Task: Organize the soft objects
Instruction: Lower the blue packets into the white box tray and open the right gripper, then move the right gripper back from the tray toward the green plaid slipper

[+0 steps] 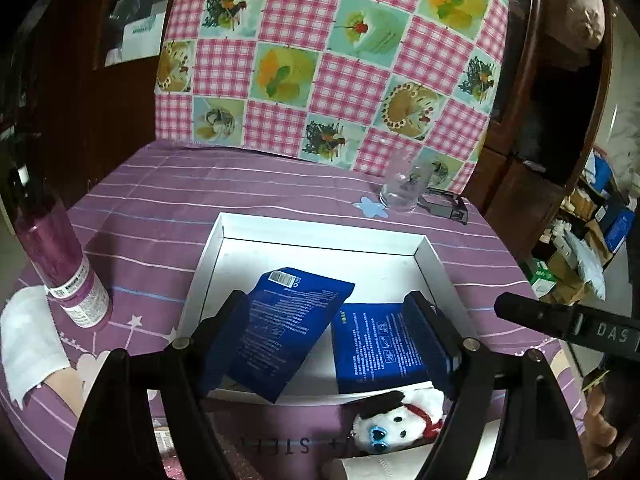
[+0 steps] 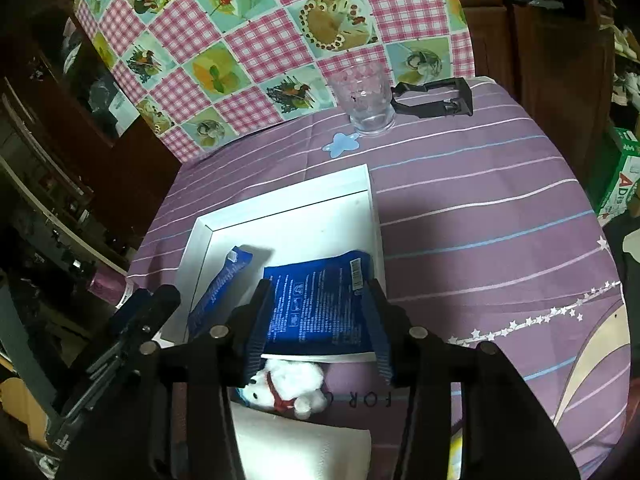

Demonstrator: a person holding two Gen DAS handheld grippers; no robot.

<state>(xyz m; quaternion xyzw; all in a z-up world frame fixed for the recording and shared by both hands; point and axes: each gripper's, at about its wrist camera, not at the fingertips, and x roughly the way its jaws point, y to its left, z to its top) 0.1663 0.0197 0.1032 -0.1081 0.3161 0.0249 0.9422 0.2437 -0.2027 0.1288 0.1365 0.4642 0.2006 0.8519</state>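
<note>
A white box (image 1: 320, 230) (image 2: 288, 184) sits on the purple striped cloth. Two blue soft packs are in it: one (image 1: 280, 328) (image 2: 218, 292) is tilted at the left, the other (image 1: 376, 346) (image 2: 320, 304) lies flat at the right. A white plush dog (image 1: 400, 420) (image 2: 288, 390) with a red scarf lies on the cloth just in front of the box. My left gripper (image 1: 328, 308) is open above the packs, with the tilted pack between its fingers. My right gripper (image 2: 320, 292) is open above the flat pack. Neither visibly grips anything.
A clear glass (image 1: 404, 192) (image 2: 366, 100) stands behind the box beside a black clip (image 1: 448, 204) (image 2: 436, 98) and a blue star shape (image 1: 372, 206) (image 2: 342, 144). A pink bottle (image 1: 60, 264) stands at the left. A white folded cloth (image 2: 304, 448) lies near me. A patterned board (image 1: 328, 60) backs the table.
</note>
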